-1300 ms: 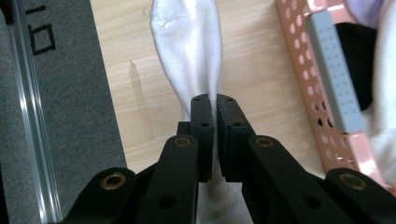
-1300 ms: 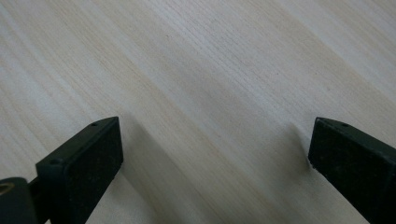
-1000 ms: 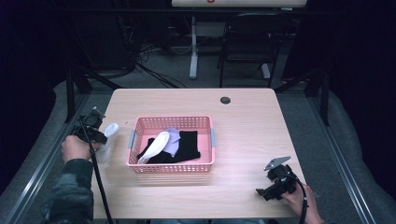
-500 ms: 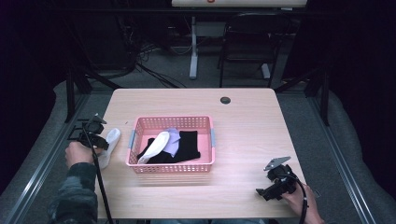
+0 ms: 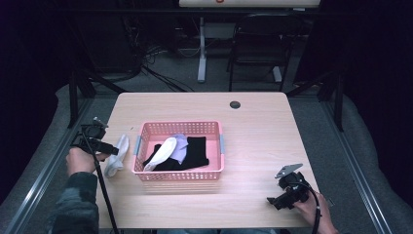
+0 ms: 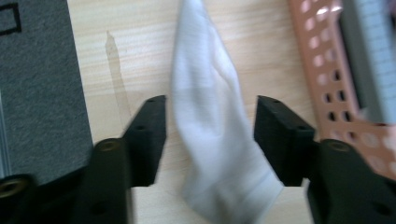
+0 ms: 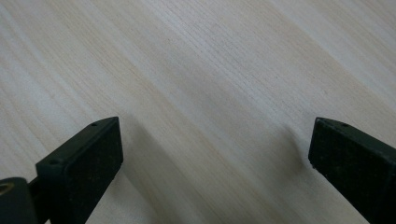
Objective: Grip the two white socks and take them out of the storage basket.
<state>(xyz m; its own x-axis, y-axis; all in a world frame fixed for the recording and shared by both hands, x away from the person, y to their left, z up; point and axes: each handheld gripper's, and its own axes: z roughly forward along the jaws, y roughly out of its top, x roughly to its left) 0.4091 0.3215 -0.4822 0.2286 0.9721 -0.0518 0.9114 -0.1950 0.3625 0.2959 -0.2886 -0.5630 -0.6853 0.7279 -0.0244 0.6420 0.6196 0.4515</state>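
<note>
Both left claw (image 6: pixel 210 135) jaws astride white sock (image 6: pixel 212 140).

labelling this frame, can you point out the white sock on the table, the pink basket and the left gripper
white sock (image 6: pixel 210 135), left gripper view, middle of the fabric.
pink basket (image 5: pixel 179 175), high view, near wall.
left gripper (image 6: pixel 210 126), left gripper view, midway between its open jaws, over the sock.
</note>
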